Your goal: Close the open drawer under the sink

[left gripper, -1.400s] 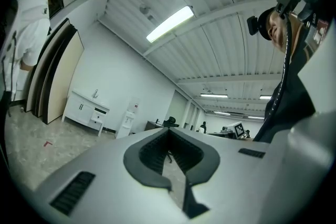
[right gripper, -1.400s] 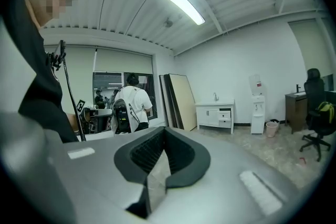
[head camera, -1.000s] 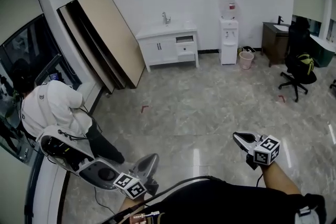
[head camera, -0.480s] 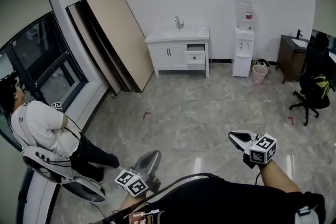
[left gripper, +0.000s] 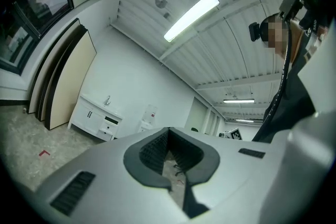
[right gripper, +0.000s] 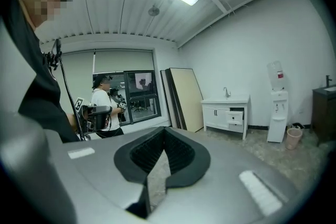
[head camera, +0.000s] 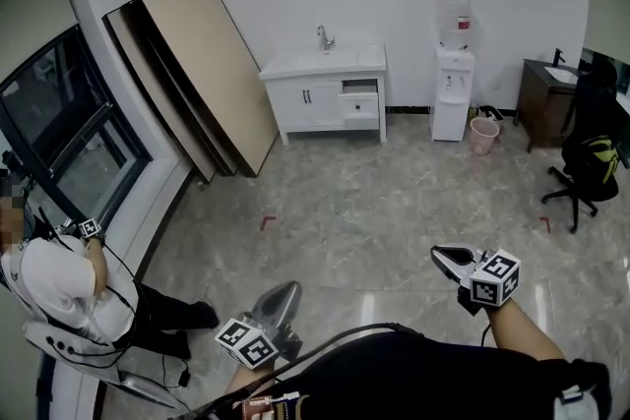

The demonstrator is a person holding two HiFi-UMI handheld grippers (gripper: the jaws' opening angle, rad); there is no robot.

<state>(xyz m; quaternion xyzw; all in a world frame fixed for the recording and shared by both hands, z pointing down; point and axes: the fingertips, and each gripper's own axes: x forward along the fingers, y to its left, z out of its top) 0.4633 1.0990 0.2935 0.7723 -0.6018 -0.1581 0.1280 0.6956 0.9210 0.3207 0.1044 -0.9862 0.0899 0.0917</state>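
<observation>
Against the far white wall, beneath a white basin with a chrome tap (head camera: 321,37), the small white drawer (head camera: 360,101) stands pulled out of the right side of the white sink cabinet (head camera: 305,101). A dark gap shows above its front. Two shut doors with dark handles fill the cabinet's left part.

Just right of the cabinet stands a white water dispenser (head camera: 452,98) with a clear bottle on top, and beside it a pale pink waste bin (head camera: 483,135) sits on the floor. Further right are a dark brown wooden cabinet (head camera: 543,103) and a black office chair (head camera: 581,174) with a yellow-green bag on it. Left of the sink cabinet, large beige boards (head camera: 207,69) lean against the wall.

Grey marbled floor tiles (head camera: 394,202), with small red tape marks (head camera: 268,223) on them, stretch between the drawer and the person holding the tongs. Both grippers are well apart from the drawer, low at the near edge of the head view. The left gripper (head camera: 285,292) has its grey jaws together with nothing between them, and its camera shows the drawer far off to the left. The right gripper (head camera: 445,255) likewise has its jaws pressed together and empty, and its camera shows the cabinet off to the right. Each carries a cube with square black-and-white markers.

By the dark window (head camera: 69,133) at the left, another person in a white shirt (head camera: 59,295) is low near the floor.
</observation>
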